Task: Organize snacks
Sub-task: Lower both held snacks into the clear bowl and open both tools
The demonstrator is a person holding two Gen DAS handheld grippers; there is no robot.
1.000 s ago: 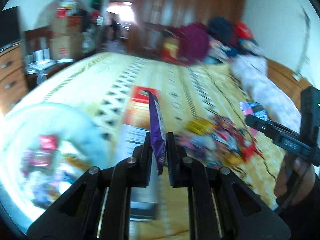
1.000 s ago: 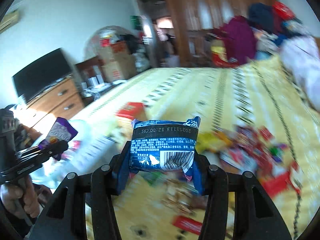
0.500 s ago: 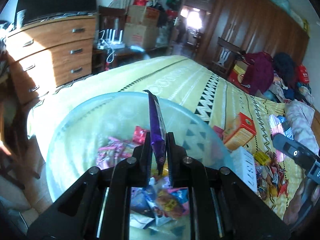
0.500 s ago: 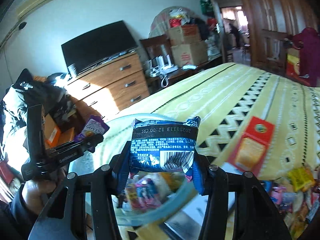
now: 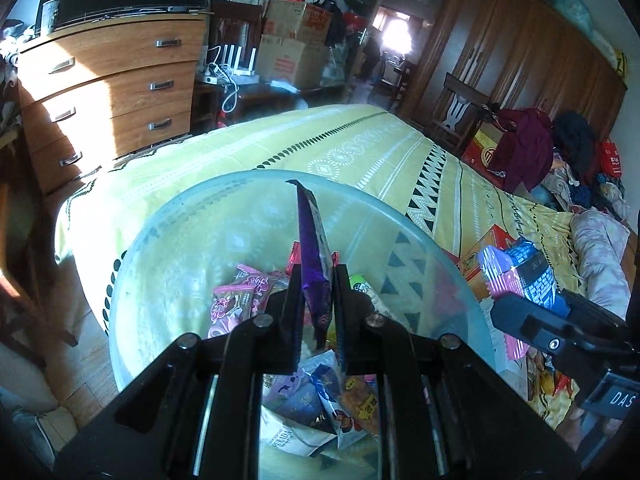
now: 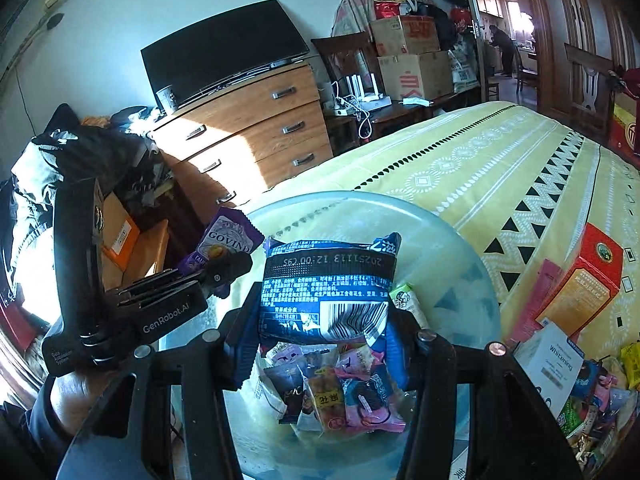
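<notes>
The left claw (image 5: pixel 316 280) pinches a purple packet (image 5: pixel 312 248) edge-on above the clear tub (image 5: pixel 168 240); seen from the right wrist, the packet reads "GOVIND". The right claw (image 6: pixel 320 320) grips a blue packet (image 6: pixel 326 284) printed "20251113 12:00 C95" with a barcode, over the same tub on the yellow bed (image 6: pixel 500 160). Beside the tub stand a red box (image 6: pixel 588 280) and a white box (image 6: pixel 554 356) marked "Whitening". The left claw's body reads "GenRobot.AI".
</notes>
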